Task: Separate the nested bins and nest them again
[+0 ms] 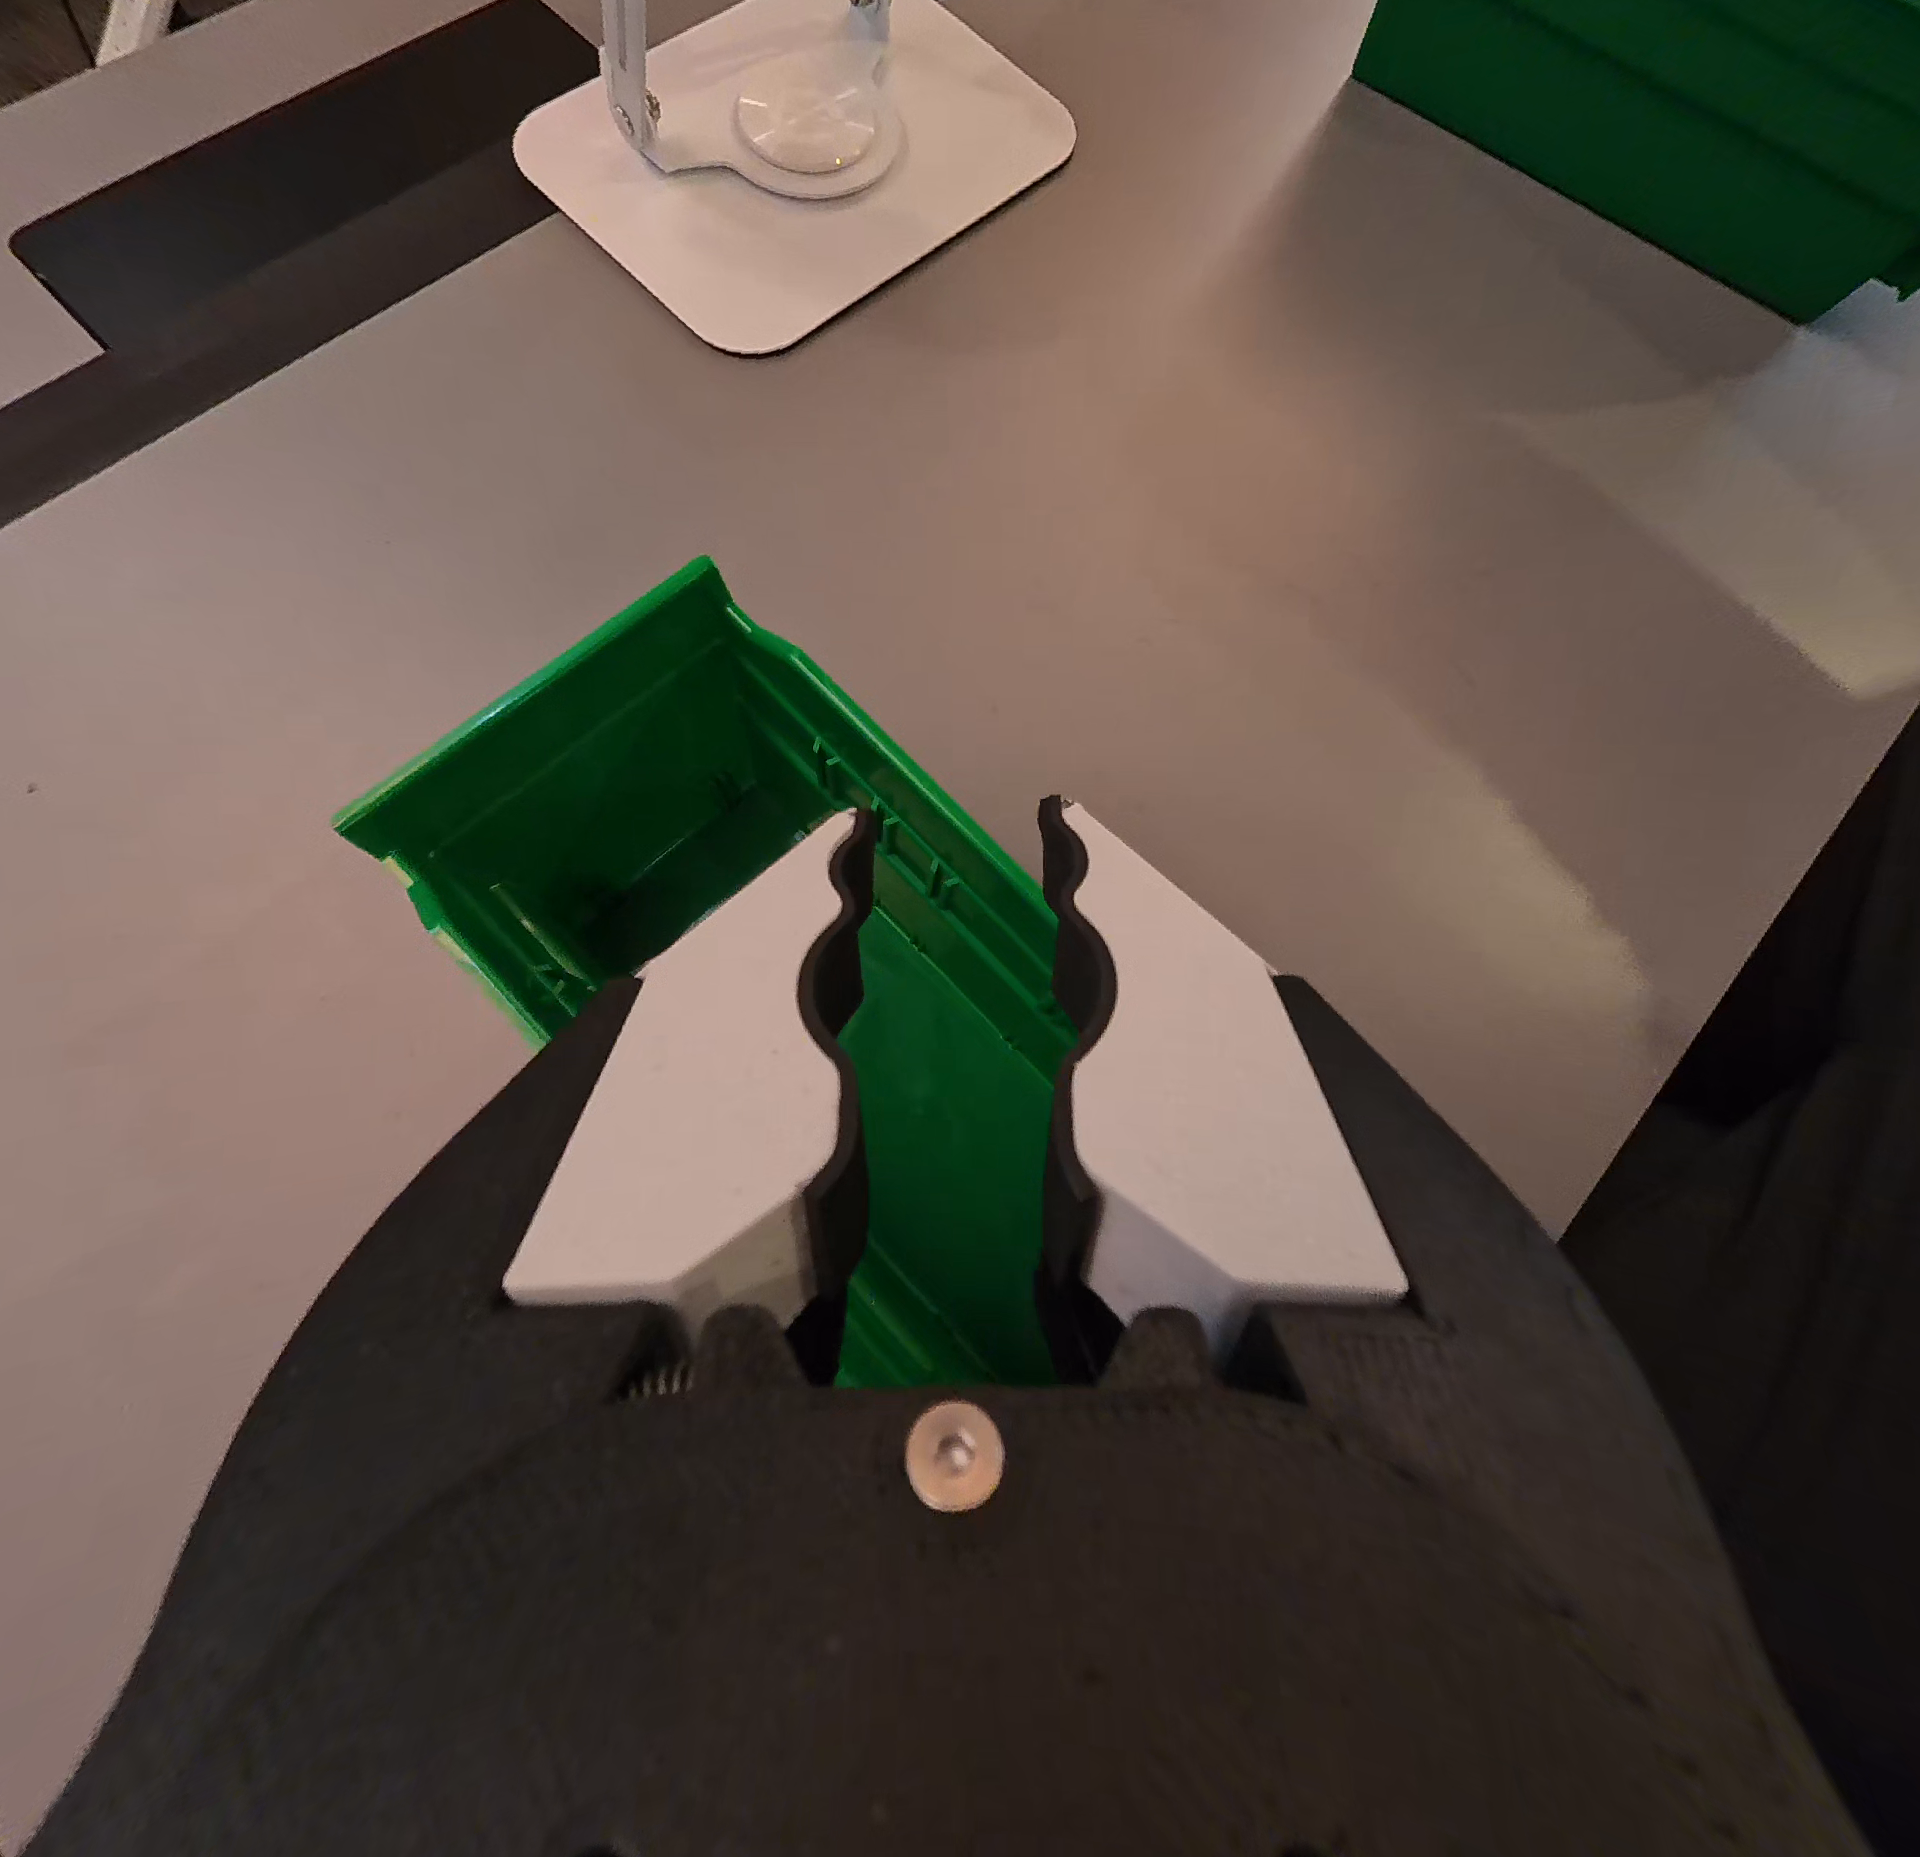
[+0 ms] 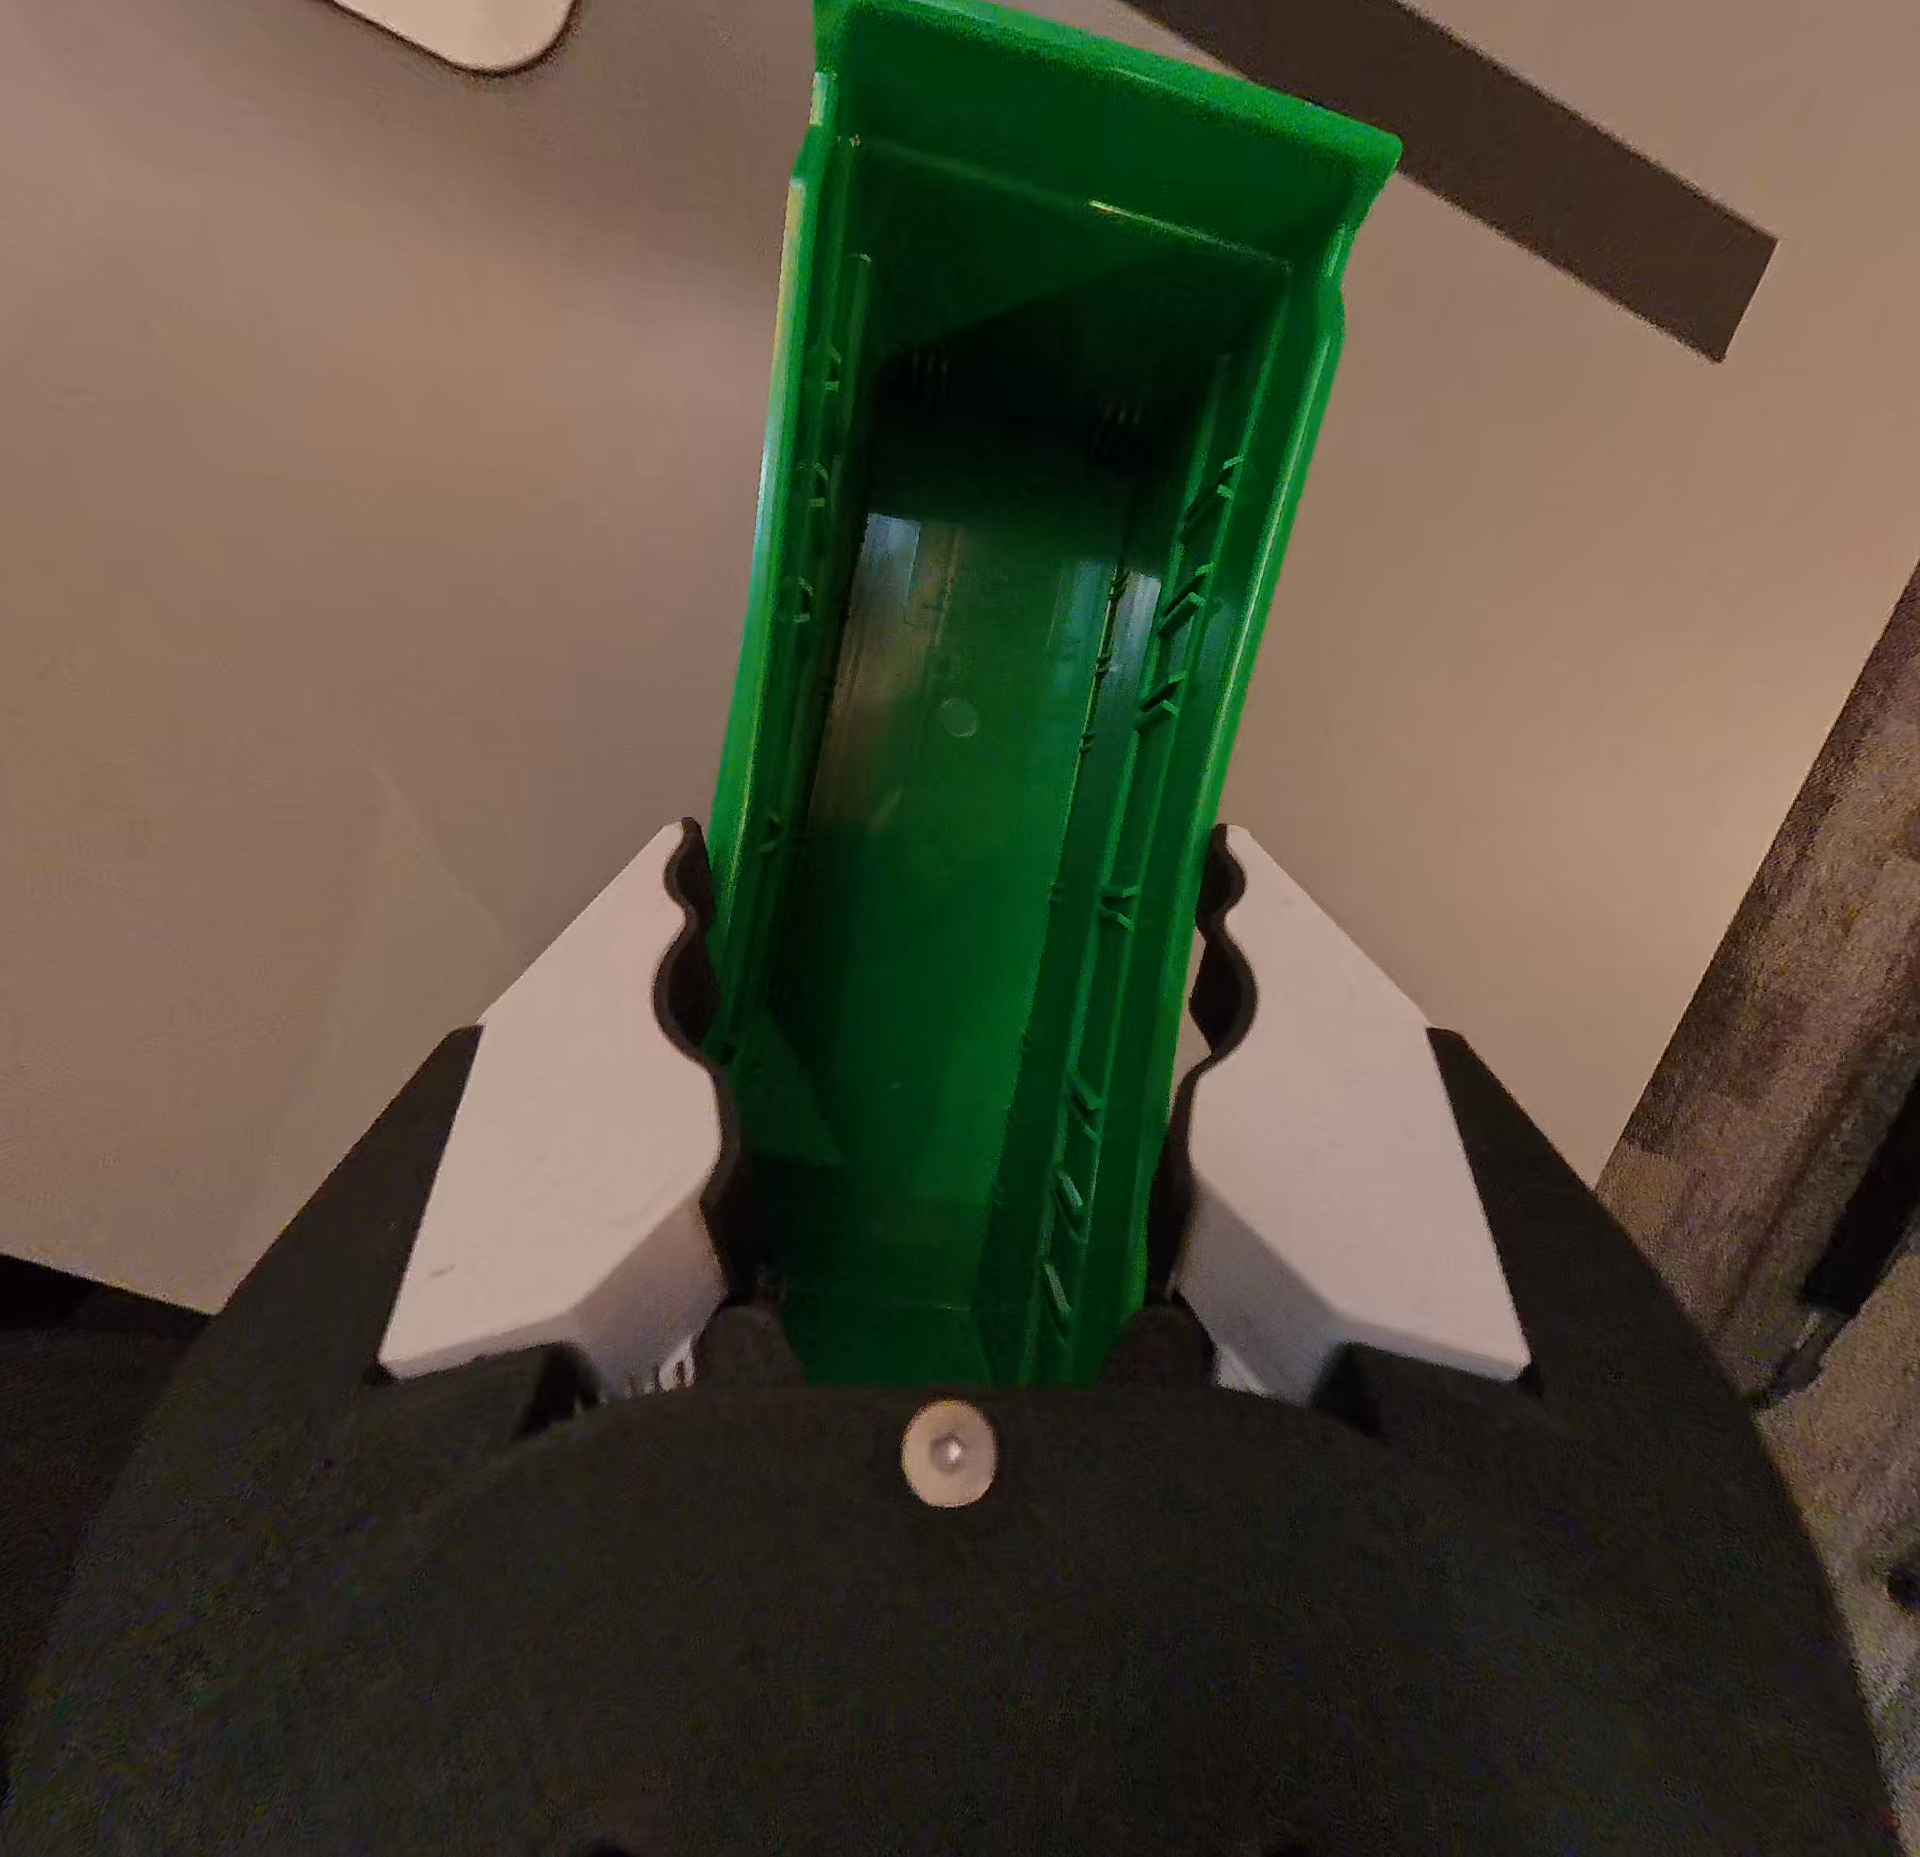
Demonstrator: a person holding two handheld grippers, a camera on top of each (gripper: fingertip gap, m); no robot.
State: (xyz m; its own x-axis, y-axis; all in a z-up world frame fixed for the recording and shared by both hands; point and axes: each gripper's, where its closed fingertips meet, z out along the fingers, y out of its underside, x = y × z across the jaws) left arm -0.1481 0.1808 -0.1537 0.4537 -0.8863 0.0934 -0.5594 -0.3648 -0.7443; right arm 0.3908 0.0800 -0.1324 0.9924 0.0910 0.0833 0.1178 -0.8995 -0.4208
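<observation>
Our left tool (image 1: 951, 820) reaches over a green bin (image 1: 623, 799) whose open end points ahead and to the left. One long wall of the bin runs between the two fingers (image 1: 847, 872), and they look clamped on that wall, though we cannot see the touch well. Far ahead to the right sits a stack of green bins (image 1: 1662, 114) on the grey desk (image 1: 1247, 560). A white stand base (image 1: 795, 155) is straight ahead.

Our right tool (image 2: 956, 841) holds a second green bin (image 2: 966, 768) between its fingers. The fingers press both long side walls. This bin points straight ahead, open side up, above the desk.
</observation>
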